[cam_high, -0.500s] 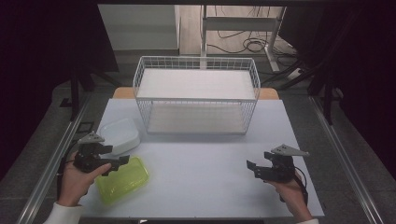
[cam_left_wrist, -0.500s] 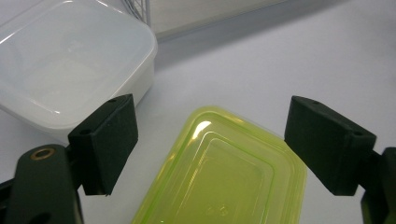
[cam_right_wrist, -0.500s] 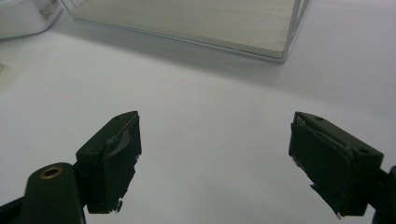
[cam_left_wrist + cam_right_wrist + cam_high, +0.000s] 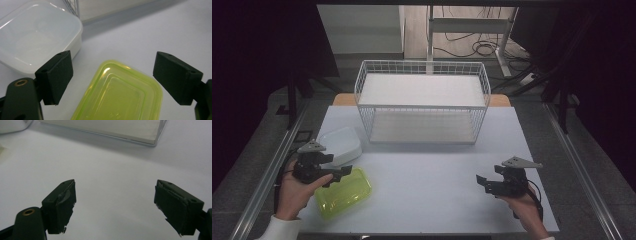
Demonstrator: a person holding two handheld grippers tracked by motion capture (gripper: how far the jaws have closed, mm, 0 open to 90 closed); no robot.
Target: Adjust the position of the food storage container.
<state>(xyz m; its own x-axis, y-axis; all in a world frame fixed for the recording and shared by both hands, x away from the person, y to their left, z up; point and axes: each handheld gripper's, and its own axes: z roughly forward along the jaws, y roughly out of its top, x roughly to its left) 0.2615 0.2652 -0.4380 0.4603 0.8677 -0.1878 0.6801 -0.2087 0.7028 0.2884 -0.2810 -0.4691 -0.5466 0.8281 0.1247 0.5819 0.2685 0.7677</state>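
Desk (image 4: pixel 427 180), pale grey top, seen from above. Wire basket (image 4: pixel 422 100), white, set at the desk's 12 o'clock, standing upright with a white liner on its floor. White box (image 4: pixel 339 144), lidded and translucent, at about 9 o'clock, near the basket's near-left corner. Yellow-green box (image 4: pixel 344 191), lidded and see-through, at about 8 o'clock, just beside the white box on its near side; whether the two touch cannot be told. Left gripper (image 4: pixel 334 172), held in the person's left hand (image 4: pixel 294 192) at the desk's 8 o'clock, over the far-left end of the yellow-green box; in the left gripper view its jaws stand wide apart and released, the yellow-green box (image 4: pixel 120 97) lying below and between them, the white box (image 4: pixel 37 35) beyond the left jaw at 10 o'clock. Right gripper (image 4: pixel 484 182), held in the person's right hand (image 4: pixel 524 207) at the desk's 4 o'clock, well apart from both boxes; in the right gripper view its jaws are spread wide and released over bare desk (image 4: pixel 112 182), the basket's base (image 4: pixel 110 130) at 12 o'clock.
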